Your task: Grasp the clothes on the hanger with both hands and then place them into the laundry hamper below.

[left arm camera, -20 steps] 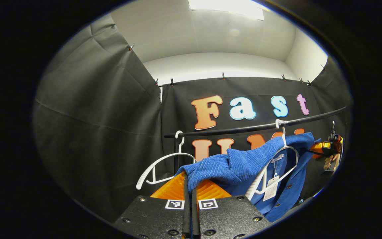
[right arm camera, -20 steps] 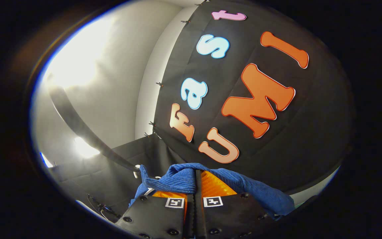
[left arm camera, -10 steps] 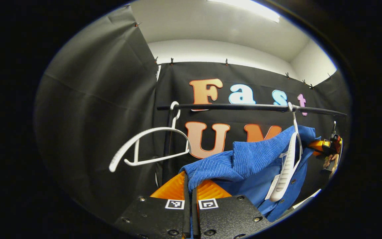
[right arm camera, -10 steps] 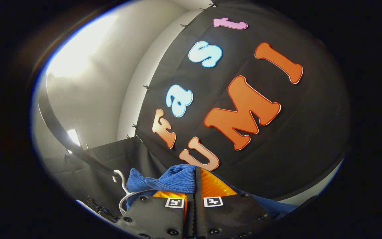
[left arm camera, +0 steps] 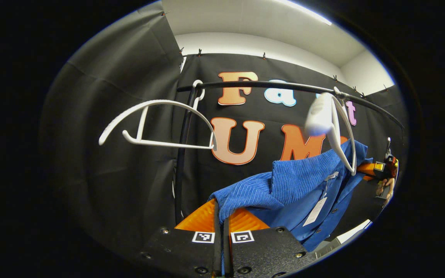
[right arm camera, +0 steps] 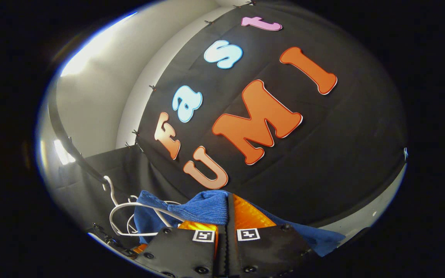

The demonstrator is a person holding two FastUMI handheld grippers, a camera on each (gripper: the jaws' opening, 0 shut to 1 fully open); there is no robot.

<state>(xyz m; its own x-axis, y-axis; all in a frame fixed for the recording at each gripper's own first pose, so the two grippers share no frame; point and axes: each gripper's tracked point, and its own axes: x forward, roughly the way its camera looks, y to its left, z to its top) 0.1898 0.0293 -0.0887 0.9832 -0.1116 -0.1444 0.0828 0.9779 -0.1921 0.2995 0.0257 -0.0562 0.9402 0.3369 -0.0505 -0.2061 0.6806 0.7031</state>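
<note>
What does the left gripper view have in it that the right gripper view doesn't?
The left gripper view has the pale paper tag on the blue corduroy jacket, and the far-off right gripper with the hand holding it. The right gripper view has that gripper's own fingers up close, shut on the cloth. Both share the jacket, the black rail and white plastic hangers.

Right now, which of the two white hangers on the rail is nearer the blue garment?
The right-hand hanger, swinging just above the blue garment; the left hanger hangs apart.
</note>
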